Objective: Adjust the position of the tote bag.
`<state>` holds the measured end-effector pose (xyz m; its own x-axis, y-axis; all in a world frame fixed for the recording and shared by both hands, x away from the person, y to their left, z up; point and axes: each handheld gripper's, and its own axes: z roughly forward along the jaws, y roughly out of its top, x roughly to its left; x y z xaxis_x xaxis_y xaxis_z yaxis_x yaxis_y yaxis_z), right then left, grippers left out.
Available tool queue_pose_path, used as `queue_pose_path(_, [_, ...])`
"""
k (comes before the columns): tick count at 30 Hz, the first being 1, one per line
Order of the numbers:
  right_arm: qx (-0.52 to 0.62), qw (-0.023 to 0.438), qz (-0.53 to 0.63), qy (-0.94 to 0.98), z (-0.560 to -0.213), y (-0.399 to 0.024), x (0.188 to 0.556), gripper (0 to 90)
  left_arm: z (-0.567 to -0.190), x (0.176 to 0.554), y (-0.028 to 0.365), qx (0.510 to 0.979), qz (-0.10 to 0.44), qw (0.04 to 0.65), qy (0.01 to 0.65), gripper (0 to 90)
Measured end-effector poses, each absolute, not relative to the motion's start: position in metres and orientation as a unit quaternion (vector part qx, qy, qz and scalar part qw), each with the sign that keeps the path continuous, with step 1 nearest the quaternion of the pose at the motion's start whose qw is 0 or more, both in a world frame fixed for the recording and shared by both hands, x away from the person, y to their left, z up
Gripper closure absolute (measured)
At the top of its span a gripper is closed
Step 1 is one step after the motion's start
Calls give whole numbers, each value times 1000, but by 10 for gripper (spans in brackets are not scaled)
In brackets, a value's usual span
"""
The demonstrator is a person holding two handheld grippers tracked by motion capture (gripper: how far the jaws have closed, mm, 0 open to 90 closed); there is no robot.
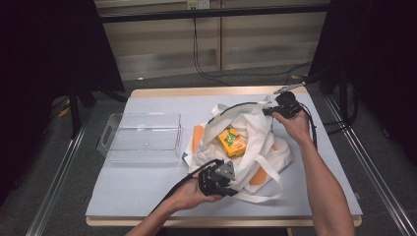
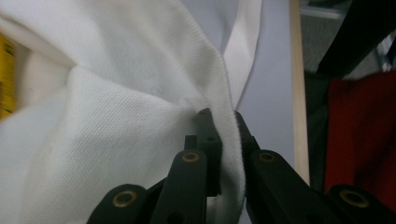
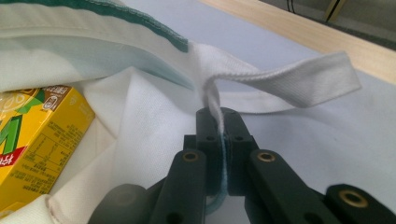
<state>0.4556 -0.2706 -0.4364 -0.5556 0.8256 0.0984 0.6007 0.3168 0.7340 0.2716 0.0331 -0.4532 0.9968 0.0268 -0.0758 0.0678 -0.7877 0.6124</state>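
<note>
Two tools gripped the white tote bag [image 1: 246,147] near the bench's right half: left tool [image 2: 219,140] clenched on its near rim, right tool [image 3: 219,135] on the far, green-trimmed rim. Spreading them evenly would probably expose the yellow carton [image 1: 231,141] best.

The bench [image 1: 147,196] has a pale blue-grey top with a light wood edge. It stands on a grey floor [image 1: 246,78]. Behind it is a light wall [image 1: 157,44] with black cables [image 1: 196,49] hanging down. Both sides are dark.
</note>
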Motion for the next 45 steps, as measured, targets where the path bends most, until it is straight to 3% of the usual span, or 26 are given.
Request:
queue_pose_path(20, [474,147,352,794,-485,-268,453,870,-466,274,37,942,-47,331,39,874])
queue_pose_path(23, [472,147,350,796,-483,-268,452,851,-465,273,37,941,-53,331,33,792])
queue_pose_path(26, [468,147,359,794,-476,-270,450,750,-461,270,38,941,-62,332,24,725])
queue_pose_path(27, [468,153,363,791,-469,-273,447,676,-460,269,40,937,-57,343,30,680])
queue_pose_path(29, [466,149,372,789,-465,-275,445,651,-458,271,41,935,-58,349,29,671])
queue_pose_path(30, [461,152,391,782,-455,-278,439,583,-454,271,44,926,-68,368,42,625])
queue_pose_path(32, [456,153,400,780,-450,-278,436,574,-451,272,46,924,-70,374,42,603])
queue_pose_path(37, [440,165,403,785,-432,-279,416,398,-438,270,56,916,-53,393,56,473])
queue_pose_path(42, [430,165,407,788,-418,-277,401,340,-424,278,73,909,-37,409,67,452])
queue_pose_path(45, [413,168,421,790,-412,-272,384,312,-414,284,84,904,-25,419,78,485])
